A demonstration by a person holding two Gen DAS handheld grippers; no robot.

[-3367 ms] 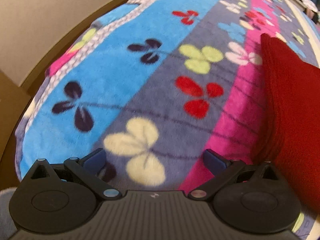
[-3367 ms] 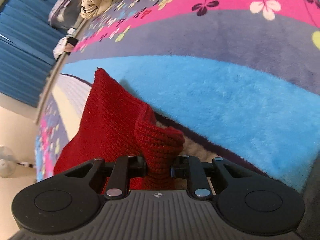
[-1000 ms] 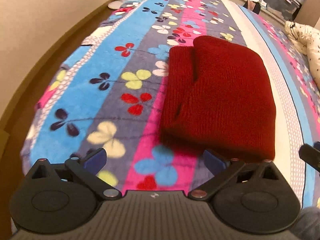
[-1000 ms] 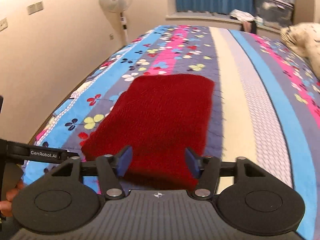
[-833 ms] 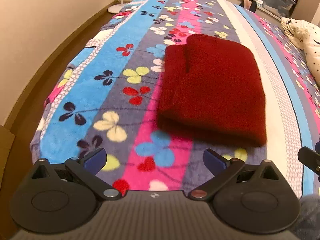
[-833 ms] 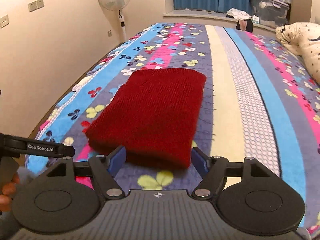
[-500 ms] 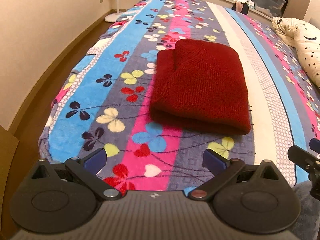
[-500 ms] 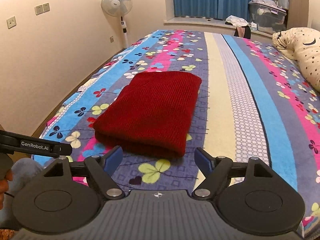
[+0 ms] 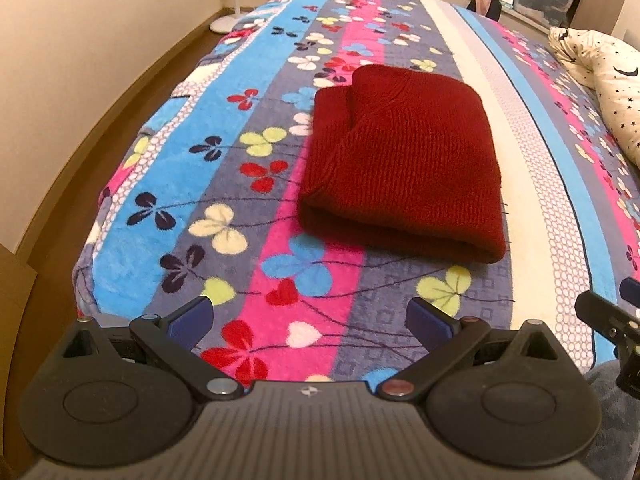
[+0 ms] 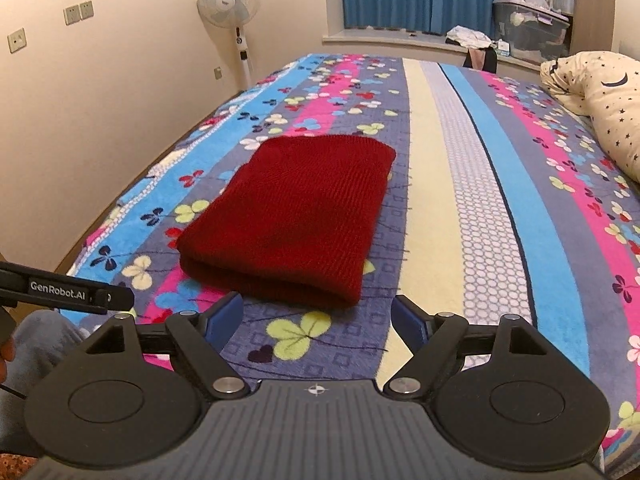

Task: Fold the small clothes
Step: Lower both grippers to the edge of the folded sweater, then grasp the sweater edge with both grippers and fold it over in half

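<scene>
A dark red knitted garment (image 9: 404, 156) (image 10: 304, 212) lies folded into a thick rectangle on the flowered, striped blanket (image 9: 256, 184) (image 10: 472, 216) of a bed. My left gripper (image 9: 308, 320) hovers over the near end of the bed, short of the garment, jaws wide apart with only blanket between them. My right gripper (image 10: 316, 320) also stands open and empty just before the garment's near folded edge. Part of the right gripper's body shows at the right edge of the left wrist view, and the left gripper's at the left edge of the right wrist view.
A star-patterned cream pillow (image 10: 596, 108) lies at the bed's right side. A standing fan (image 10: 230, 12) is by the left wall. Blue curtains, a window ledge and storage boxes (image 10: 528, 28) are beyond the bed. Floor runs along the bed's left edge (image 9: 132, 92).
Both grippers have drawn back from the garment, so it looks smaller and farther. The right jaws have spread wider. The folded garment has stayed in place.
</scene>
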